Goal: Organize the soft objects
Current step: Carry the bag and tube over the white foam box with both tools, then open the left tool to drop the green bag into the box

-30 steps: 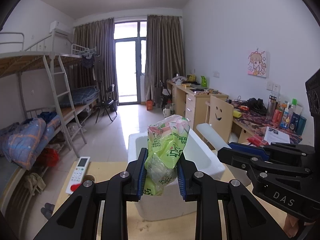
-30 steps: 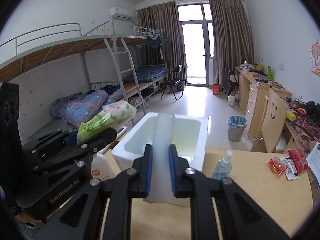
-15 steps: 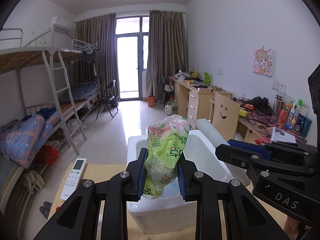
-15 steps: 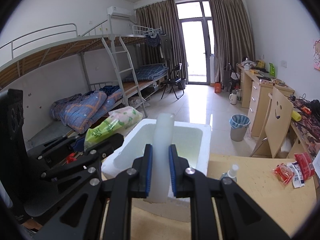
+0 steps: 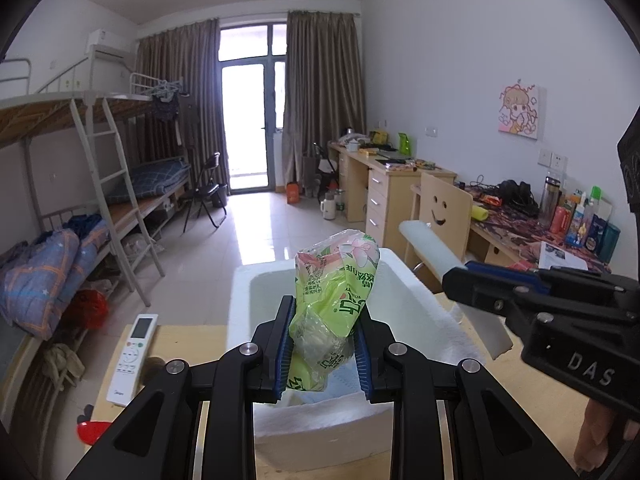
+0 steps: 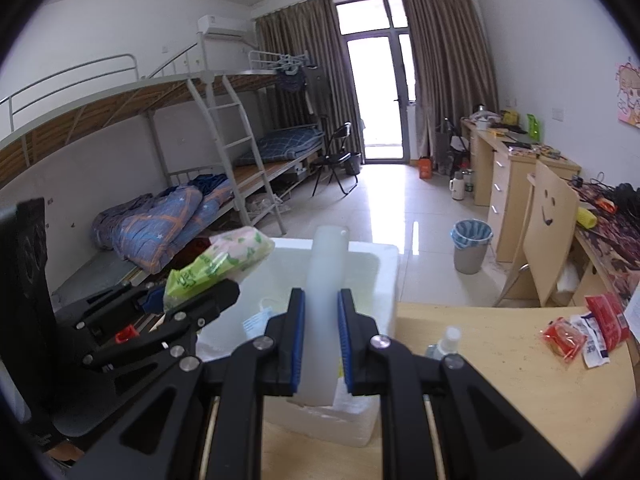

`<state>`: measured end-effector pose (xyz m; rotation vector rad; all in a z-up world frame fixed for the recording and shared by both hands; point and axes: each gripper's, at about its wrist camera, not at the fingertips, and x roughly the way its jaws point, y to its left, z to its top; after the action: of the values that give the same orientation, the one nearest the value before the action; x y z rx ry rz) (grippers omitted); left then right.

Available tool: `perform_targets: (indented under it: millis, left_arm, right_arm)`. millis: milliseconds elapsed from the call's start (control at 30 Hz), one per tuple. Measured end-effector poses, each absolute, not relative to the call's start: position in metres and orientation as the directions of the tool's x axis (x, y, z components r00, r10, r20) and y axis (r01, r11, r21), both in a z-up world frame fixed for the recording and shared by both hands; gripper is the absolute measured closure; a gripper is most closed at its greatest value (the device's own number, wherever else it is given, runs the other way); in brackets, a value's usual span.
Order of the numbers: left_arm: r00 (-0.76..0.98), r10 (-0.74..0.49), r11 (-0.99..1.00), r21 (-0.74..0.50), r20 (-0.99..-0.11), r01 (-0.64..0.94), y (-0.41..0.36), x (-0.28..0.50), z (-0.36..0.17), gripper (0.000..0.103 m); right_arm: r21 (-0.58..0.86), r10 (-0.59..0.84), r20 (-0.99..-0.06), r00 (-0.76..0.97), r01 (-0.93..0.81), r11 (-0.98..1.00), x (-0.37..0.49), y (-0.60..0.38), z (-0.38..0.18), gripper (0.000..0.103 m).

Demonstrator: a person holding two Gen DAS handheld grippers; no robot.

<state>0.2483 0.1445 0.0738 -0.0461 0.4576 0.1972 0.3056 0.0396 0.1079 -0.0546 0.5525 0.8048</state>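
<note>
**Two soft items held over a white foam box**

Two grippers hover at the white foam box (image 5: 416,312), each clamped on something soft. The left gripper (image 5: 323,344) squeezes a green tissue pack (image 5: 336,296) about its lower half, and the crinkled plastic wrap bulges above the jaws and leans out over the box's open mouth. The right gripper (image 6: 322,344) is closed tight on a pale foam strip (image 6: 325,280), which stands up between the blue pads and reaches over the box's near wall. The box sits at the far edge of the wooden table (image 6: 500,368), and its inside shows little beyond a small tagged item against the left wall.

Both loads look light. The tissue pack appears squashy and its film slippery, so a hold low on the body, as now, probably lets the top flop; a grip nearer the middle would likely steady it. The foam strip seems springy and a little stiffer, holding its own shape above the jaws, though hard pinching could dent it.

Beside the box on its right stand a small spray bottle (image 6: 446,342) and, farther right, red snack packets (image 6: 584,330). To the box's left lies a white remote control (image 5: 132,360). Neither load has yet been set inside.
</note>
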Motion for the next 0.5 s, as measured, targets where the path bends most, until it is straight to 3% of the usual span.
perform_targets:
  millis: [233, 333, 400, 467, 500]
  left_arm:
    - [0.883, 0.148, 0.985, -0.016, -0.446, -0.173, 0.142, 0.255, 0.073, 0.074]
    - [0.878, 0.151, 0.984, -0.016, -0.454, -0.177, 0.144, 0.258, 0.071, 0.067]
    - [0.876, 0.155, 0.983, -0.021, -0.457, -0.185, 0.146, 0.26, 0.07, 0.035]
    - [0.878, 0.164, 0.98, -0.026, -0.451, -0.196, 0.15, 0.259, 0.07, 0.02]
    - [0.882, 0.172, 0.979, -0.027, -0.438, -0.204, 0.15, 0.258, 0.071, 0.018]
  right_arm:
    - [0.163, 0.664, -0.478, 0.575, -0.685, 0.71, 0.307, 0.035, 0.113, 0.084]
    - [0.167, 0.661, -0.478, 0.578, -0.679, 0.715, 0.31, 0.035, 0.113, 0.084]
    - [0.169, 0.66, -0.478, 0.579, -0.677, 0.716, 0.311, 0.034, 0.113, 0.084]
    - [0.168, 0.66, -0.477, 0.581, -0.677, 0.717, 0.31, 0.034, 0.113, 0.084]
    - [0.169, 0.661, -0.475, 0.581, -0.677, 0.717, 0.309, 0.034, 0.113, 0.084]
